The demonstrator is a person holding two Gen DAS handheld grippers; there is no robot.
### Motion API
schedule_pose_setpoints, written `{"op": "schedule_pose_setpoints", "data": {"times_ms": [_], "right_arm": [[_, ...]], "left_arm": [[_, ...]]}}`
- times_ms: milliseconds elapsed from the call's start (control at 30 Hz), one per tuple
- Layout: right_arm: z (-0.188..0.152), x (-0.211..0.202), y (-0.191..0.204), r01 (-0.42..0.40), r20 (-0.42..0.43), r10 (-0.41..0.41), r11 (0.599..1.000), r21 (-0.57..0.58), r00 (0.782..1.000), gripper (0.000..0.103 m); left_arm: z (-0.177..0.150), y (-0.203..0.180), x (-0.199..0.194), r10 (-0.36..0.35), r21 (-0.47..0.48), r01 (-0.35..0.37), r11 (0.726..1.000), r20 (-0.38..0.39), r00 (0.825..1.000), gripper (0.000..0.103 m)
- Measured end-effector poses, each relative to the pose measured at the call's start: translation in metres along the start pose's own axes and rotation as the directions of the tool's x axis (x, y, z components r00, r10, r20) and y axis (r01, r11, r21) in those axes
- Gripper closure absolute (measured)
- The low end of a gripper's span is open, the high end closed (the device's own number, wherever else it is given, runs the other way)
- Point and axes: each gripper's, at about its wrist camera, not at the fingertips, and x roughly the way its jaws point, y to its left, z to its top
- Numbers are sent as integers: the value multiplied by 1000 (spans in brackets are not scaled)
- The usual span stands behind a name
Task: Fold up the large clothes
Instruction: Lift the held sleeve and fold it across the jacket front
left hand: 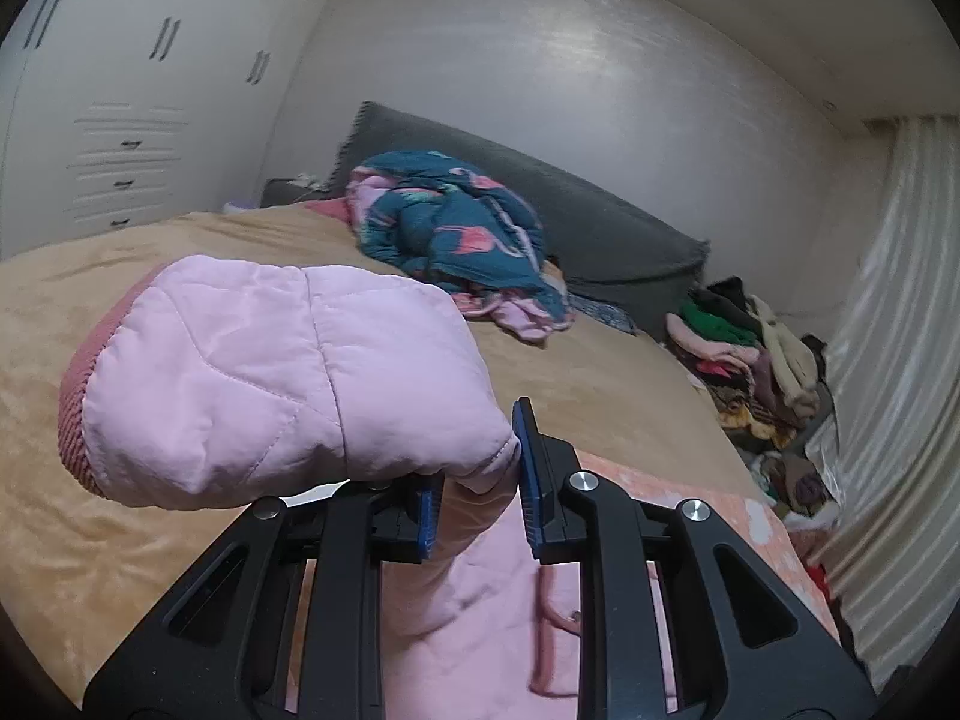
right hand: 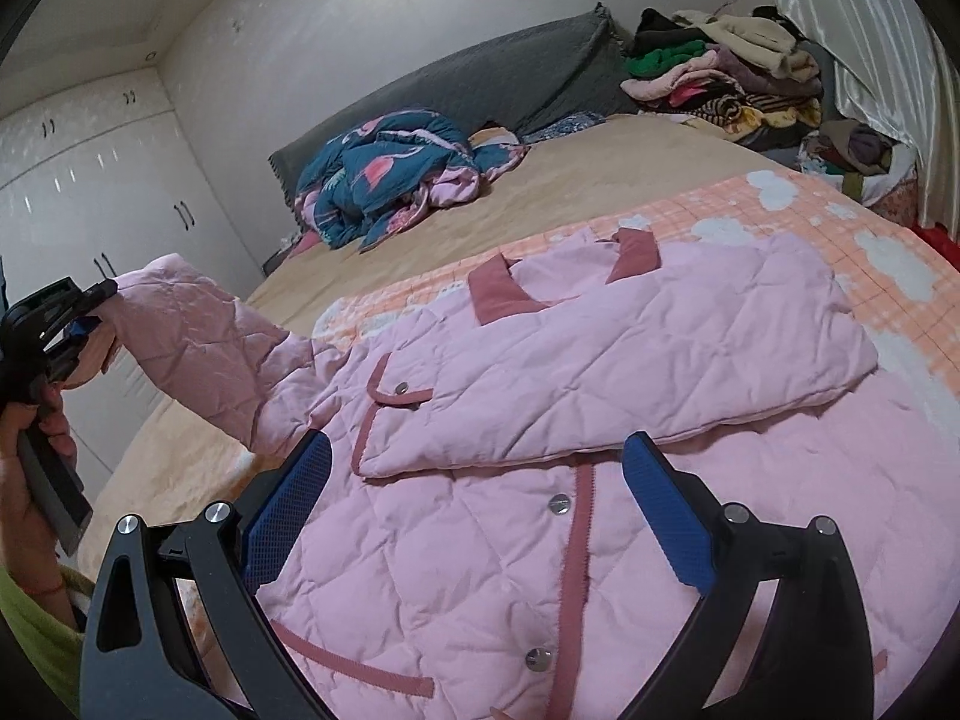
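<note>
Left gripper [left hand: 474,504] pinches the quilted pink jacket's [right hand: 540,420] sleeve [left hand: 270,372] at nine o'clock, right gripper [right hand: 480,516] wide open and empty — a thin bite could slip mid-fold.

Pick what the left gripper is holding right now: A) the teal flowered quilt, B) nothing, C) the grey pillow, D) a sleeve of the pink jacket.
D: the left gripper has its jaws shut on a sleeve of the pink jacket, lifted off the bed while the right gripper hovers open above the jacket's front.
</note>
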Motion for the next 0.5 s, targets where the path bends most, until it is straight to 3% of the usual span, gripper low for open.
{"op": "schedule_pose_setpoints", "data": {"times_ms": [267,433,500], "right_arm": [[4,-22,-24,36,31,-37,999,28,999,6],[5,-43,-49,55,63,-60,996,74,996,6],[4,-50,-60,74,71,-81,993,90,994,6]], "left_arm": [[-19,-51,1,-83,135,81,988,6,997,89],[-37,-93,1,-156,212,153,965,-5,988,89],[-43,-110,2,-156,263,149,953,5,988,89]]}}
